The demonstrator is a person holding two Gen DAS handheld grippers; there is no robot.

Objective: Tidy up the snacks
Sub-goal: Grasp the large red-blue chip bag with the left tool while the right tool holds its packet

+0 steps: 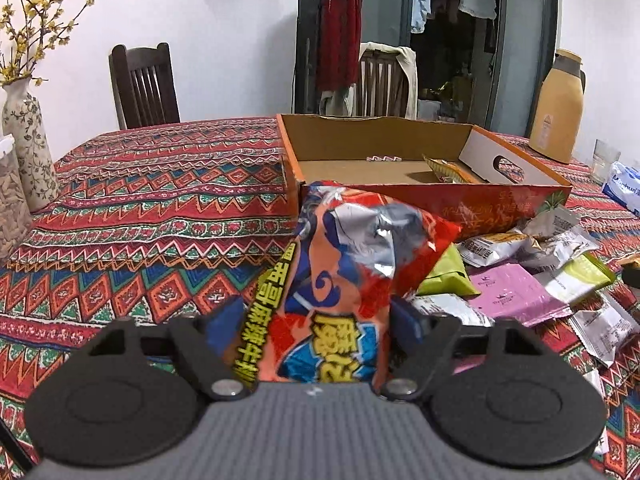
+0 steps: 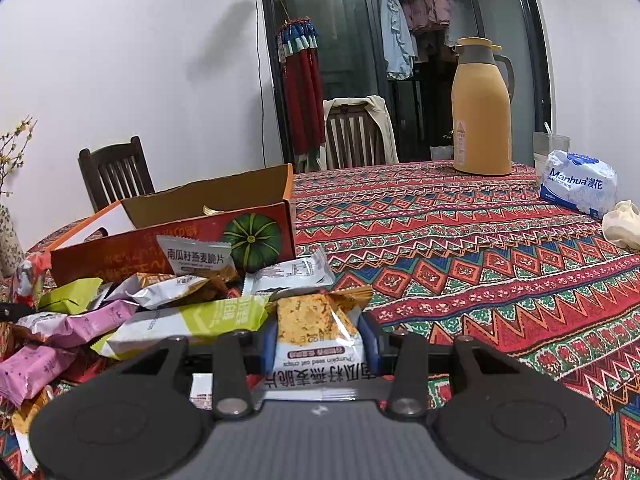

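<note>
My left gripper (image 1: 316,314) is shut on a large crumpled orange, red and blue snack bag (image 1: 340,248), which stands upright between its blue pads in front of the orange cardboard box (image 1: 360,148). Inside the box lies one orange packet (image 1: 452,170). To the right of the held bag, a pile of small snack packets (image 1: 516,288) covers the tablecloth. In the right wrist view, my right gripper (image 2: 318,334) is shut on a pumpkin seed oat crisps packet (image 2: 312,312) at the right edge of that pile (image 2: 180,316). The box (image 2: 132,248) stands behind the pile.
A patterned tablecloth (image 2: 480,264) covers the table. A yellow thermos (image 2: 480,112), a tissue pack (image 2: 580,188) and a glass (image 2: 550,148) stand at the back right. A flower vase (image 1: 28,140) and a jar (image 1: 12,208) sit at the far left. Chairs (image 1: 144,84) stand behind the table.
</note>
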